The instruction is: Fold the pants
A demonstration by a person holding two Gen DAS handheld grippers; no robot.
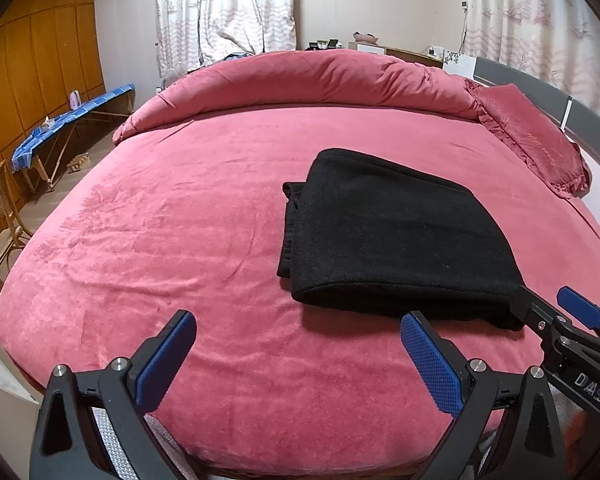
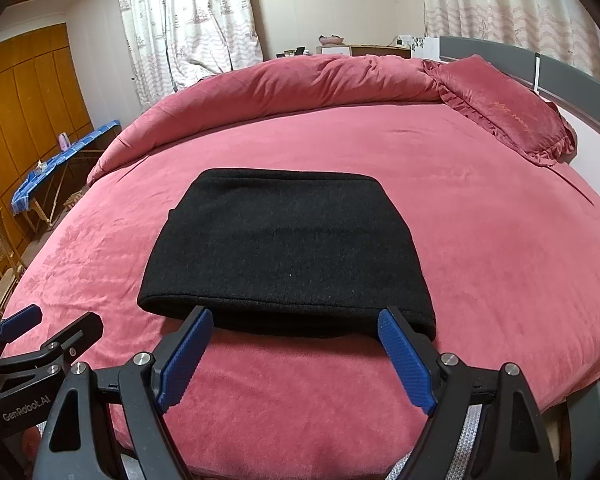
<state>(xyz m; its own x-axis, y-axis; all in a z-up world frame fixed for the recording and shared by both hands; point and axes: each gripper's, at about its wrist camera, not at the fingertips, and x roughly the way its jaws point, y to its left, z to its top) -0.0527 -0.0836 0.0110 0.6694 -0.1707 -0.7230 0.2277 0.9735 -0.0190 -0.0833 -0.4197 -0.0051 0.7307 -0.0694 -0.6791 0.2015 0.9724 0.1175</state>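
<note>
Black pants (image 2: 286, 248) lie folded compact on the pink bedsheet (image 2: 480, 216) (looks finished). I hold both left gripper (image 1: 298, 354) and right gripper (image 2: 296, 354) wide open, empty, clear of the cloth.

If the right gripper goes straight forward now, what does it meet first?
Most likely the near folded edge of the black pants; the open right gripper points directly at it, though depth is unclear.

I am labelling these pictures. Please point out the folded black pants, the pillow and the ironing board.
folded black pants (image 2: 284, 248): right wrist view, middle of top layer.
pillow (image 2: 504, 114): right wrist view, its centre.
ironing board (image 1: 72, 118): left wrist view, blue cover.
</note>
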